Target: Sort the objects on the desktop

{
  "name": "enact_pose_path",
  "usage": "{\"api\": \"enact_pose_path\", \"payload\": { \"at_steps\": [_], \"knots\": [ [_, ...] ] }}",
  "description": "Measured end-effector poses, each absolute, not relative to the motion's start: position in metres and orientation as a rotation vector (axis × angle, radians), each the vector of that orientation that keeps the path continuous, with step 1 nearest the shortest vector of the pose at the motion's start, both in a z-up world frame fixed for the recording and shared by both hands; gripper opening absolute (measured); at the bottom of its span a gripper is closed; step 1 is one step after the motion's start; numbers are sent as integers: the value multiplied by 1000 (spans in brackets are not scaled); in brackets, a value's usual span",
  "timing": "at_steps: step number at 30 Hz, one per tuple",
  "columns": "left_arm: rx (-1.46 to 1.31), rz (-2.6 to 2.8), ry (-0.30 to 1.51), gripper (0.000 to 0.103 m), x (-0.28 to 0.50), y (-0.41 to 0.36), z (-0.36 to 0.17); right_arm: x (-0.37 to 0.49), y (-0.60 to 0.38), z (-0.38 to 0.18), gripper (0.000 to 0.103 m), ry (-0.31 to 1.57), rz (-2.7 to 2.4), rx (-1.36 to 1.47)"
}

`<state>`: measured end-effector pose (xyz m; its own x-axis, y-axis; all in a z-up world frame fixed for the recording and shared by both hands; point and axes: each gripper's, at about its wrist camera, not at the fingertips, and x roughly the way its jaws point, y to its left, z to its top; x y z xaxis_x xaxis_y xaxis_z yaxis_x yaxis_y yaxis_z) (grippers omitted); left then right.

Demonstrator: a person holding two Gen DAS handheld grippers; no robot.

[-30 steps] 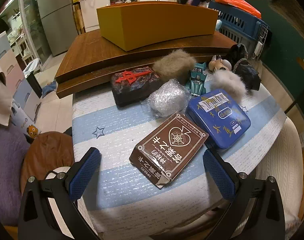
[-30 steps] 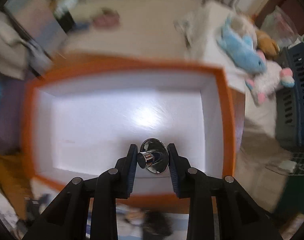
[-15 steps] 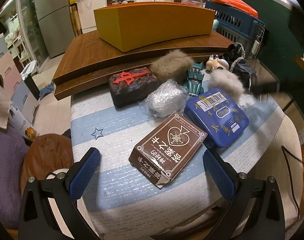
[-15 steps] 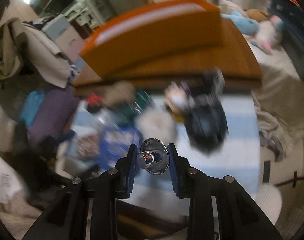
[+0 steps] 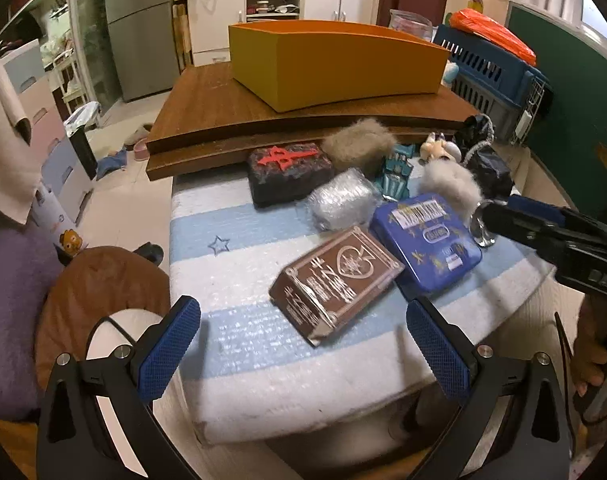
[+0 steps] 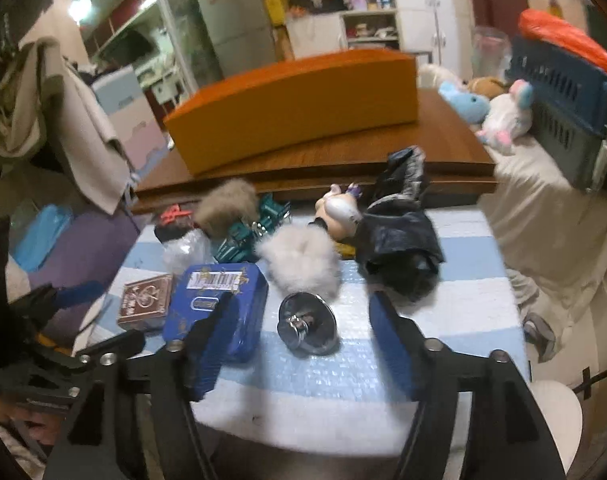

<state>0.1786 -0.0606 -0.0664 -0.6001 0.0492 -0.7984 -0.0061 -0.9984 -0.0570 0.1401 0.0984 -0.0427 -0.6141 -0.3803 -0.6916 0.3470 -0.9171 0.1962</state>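
A shiny chrome knob lies on the blue-and-white striped mat, in front of a white fluffy ball. My right gripper straddles the knob. Its jaws are opening and the pads stand clear of the knob on both sides. In the left wrist view the right gripper comes in from the right beside the blue tin. My left gripper hangs open over the mat's near edge, with the brown card box just ahead of it. The orange box stands on the wooden board behind.
The mat's back half holds a dark box with a red emblem, a plastic-wrapped bundle, a brown fluffy ball, a teal toy car, a doll and a black figure. A blue crate stands to the right.
My right gripper swung from over the orange box's inside down to the striped mat with the chrome knob. Its jaws have parted and the knob now rests on the mat. The left gripper stayed put.
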Motion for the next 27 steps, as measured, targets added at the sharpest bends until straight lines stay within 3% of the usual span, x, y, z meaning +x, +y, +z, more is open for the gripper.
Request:
{"api": "enact_pose_path", "payload": {
  "at_steps": [7,8,11,17,27],
  "knots": [
    [-1444,2776,-44,103,180,-51,-78,163,100,-63,71,94,-2581,1153],
    [-1434,2798,-13,103,181,-48,-79,166,100,-65,79,121,-2605,1140],
    [-1437,2805,-33,103,181,-50,-79,171,96,-70,90,187,-2670,1135],
    [-1417,2817,-33,103,183,-50,-82,167,96,-70,100,173,-2682,1153],
    [-1412,2821,-34,103,183,-53,-82,165,94,-72,101,176,-2684,1180]
  ]
}}
